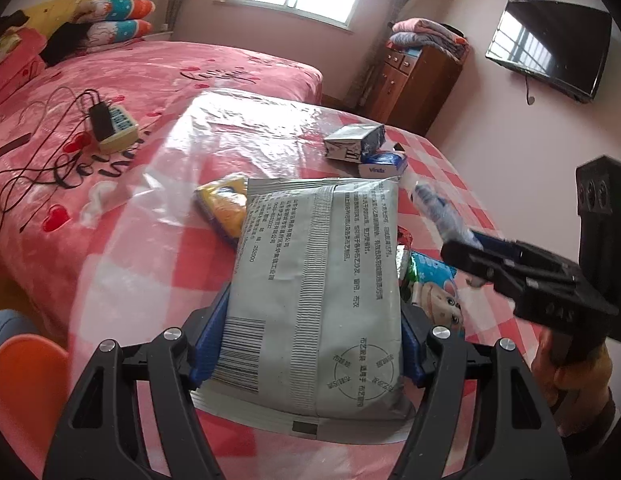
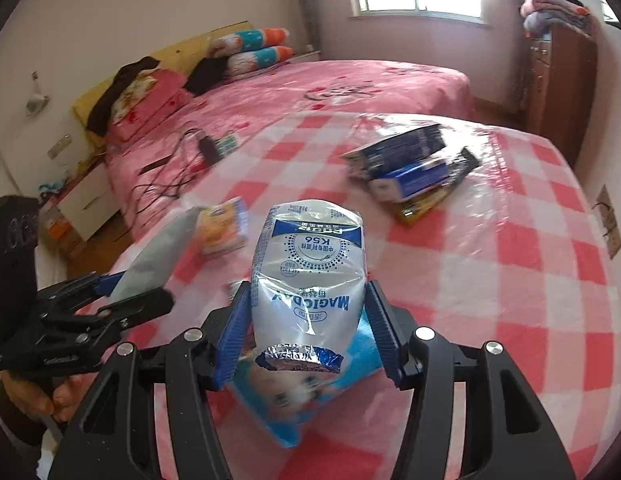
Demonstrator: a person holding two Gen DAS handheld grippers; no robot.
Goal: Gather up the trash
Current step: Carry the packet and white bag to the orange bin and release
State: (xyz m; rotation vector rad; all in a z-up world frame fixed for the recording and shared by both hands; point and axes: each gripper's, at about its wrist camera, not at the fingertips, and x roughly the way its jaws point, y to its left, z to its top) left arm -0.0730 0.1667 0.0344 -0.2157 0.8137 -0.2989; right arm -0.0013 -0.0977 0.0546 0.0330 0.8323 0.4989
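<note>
Bedroom, pink checked table [image 2: 490, 264] beside a bed. Left gripper [image 1: 310, 344] clamps a grey packet [image 1: 322, 280], long axis toward 12 o'clock — right gripper [image 2: 306, 328] clamps a white-blue pouch [image 2: 306, 264]. Clear bag [image 1: 246, 132] lies at 11 o'clock, nearer the left.

"magicday" and "k56" on the white pouch [image 2: 308, 276]; "vinda" on the blue tissue pack [image 1: 384, 165]

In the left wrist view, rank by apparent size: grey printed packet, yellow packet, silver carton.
1. Grey printed packet, though it is nearest the camera, which inflates it.
2-3. Yellow packet and silver carton look alike; unranked.
</note>
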